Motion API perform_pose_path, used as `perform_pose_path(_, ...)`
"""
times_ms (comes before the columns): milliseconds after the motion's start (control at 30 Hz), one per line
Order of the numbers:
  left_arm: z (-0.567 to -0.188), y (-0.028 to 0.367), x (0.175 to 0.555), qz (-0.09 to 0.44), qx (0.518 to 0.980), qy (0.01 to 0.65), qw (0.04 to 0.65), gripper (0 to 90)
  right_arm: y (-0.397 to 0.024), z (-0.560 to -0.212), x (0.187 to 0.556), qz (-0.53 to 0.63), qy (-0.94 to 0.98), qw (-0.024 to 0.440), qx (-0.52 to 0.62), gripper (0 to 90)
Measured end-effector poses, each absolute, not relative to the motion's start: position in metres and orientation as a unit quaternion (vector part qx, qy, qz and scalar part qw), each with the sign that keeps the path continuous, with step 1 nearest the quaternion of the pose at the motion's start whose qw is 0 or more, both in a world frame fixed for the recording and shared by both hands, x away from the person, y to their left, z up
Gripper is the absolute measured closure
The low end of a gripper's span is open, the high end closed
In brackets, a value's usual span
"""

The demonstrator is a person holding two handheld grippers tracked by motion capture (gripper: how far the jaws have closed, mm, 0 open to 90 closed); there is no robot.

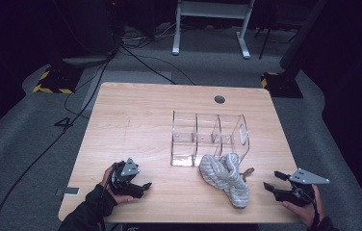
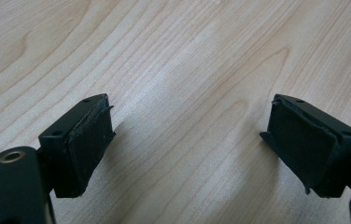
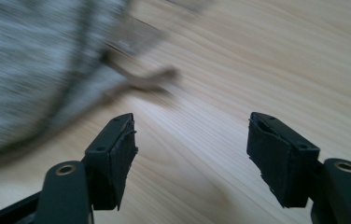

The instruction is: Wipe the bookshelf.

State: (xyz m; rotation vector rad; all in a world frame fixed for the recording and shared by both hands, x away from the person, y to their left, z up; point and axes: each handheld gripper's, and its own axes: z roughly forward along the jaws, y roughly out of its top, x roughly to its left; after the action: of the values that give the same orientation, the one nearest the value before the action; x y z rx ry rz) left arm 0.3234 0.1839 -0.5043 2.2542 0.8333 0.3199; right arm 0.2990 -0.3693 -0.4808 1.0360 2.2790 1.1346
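Both grippers, left (image 1: 143,186) and right (image 1: 270,182), are held spread near the table's (image 1: 135,125) front edge, pinching nothing; the grey knitted cloth (image 1: 225,175) is bunched against the clear three-compartment organizer (image 1: 208,139), whose visible compartments are seen bare.

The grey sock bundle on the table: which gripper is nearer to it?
Right. The right gripper sits just right of the sock bundle, jaws open toward it; the left gripper rests farther off, left of it.

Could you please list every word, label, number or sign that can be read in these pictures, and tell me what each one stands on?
"4": a dark mark on the grey carpeted floor left of the light wooden table, as the high view reads it.
The yellow-and-black striped hazard tape on the floor carries no text.
Nothing else is readable.
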Motion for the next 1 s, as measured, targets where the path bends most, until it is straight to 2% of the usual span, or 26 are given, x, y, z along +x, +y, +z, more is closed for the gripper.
perform_pose_path(300, -0.504, 0.184, 0.324, 0.123, 0.872, 0.320, 0.350, 14.8, -0.297, -0.467, 0.289, 0.445, 0.842, 0.152, 0.265, 33.5)
perform_pose_path(467, -0.504, 0.184, 0.324, 0.124, 0.871, 0.321, 0.350, 14.8, -0.270, -0.479, 0.294, 0.428, 0.861, 0.126, 0.243, 34.8)
perform_pose_path(600, -0.504, 0.184, 0.324, 0.124, 0.871, 0.321, 0.350, 14.8, -0.249, -0.488, 0.293, 0.412, 0.879, 0.104, 0.216, 47.8)
perform_pose_path(767, -0.504, 0.184, 0.324, 0.124, 0.871, 0.321, 0.350, 14.8, -0.243, -0.492, 0.292, 0.418, 0.880, 0.080, 0.210, 53.2)
perform_pose_path(1000, -0.504, 0.183, 0.324, 0.124, 0.871, 0.322, 0.350, 14.8, -0.238, -0.493, 0.275, 0.419, 0.891, 0.048, 0.168, 54.8)
